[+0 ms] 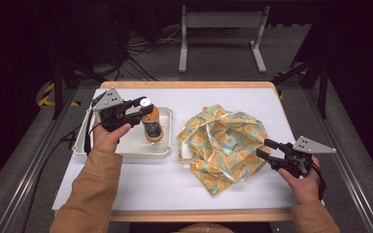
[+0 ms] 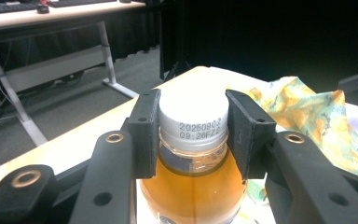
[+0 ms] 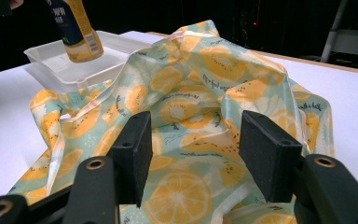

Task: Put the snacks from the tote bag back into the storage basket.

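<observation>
The work looks barely begun. The left gripper pinches the white screw cap of the clear plastic bottle of orange drink, which hangs over the shallow white plastic tray (whether its base rests on the tray cannot be told). The crumpled fabric bag printed with orange slices lies unfilled just beside the tray. The right gripper hovers spread at the bag's near edge, gripping nothing. Presumably bagging the bottle remains.
</observation>
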Demonstrator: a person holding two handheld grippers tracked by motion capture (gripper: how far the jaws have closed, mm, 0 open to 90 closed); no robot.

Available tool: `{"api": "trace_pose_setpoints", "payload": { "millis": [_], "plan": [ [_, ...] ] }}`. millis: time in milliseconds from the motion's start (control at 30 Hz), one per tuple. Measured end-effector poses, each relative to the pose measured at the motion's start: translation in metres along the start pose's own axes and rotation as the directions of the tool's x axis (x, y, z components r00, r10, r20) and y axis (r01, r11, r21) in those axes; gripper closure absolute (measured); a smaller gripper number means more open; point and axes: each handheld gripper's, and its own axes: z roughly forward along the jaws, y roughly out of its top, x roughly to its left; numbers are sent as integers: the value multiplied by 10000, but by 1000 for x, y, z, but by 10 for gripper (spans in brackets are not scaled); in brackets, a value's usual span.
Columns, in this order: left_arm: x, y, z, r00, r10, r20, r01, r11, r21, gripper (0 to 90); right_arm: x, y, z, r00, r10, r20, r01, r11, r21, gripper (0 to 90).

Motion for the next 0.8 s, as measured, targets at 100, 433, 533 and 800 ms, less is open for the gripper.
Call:
{"api": "trace_pose_setpoints", "payload": {
  "millis": [100,433,533,800],
  "plan": [
    [1,-3,1,10000,-28,68,27,10000,84,582,0,0,0,10000,-18,-13,18,10000,-9,450],
    [1,-15,4,9983,51,576,-71,9994,346,582,1,0,1,10000,-11,-56,11,10000,-4,448],
    [0,-18,6,9970,143,760,-173,9991,386,582,1,0,0,10000,-6,-66,6,10000,-19,447],
    [-1,-23,6,9944,225,1028,-274,9985,468,582,1,0,0,10000,17,-77,-17,10000,-9,446]
  ]
}}
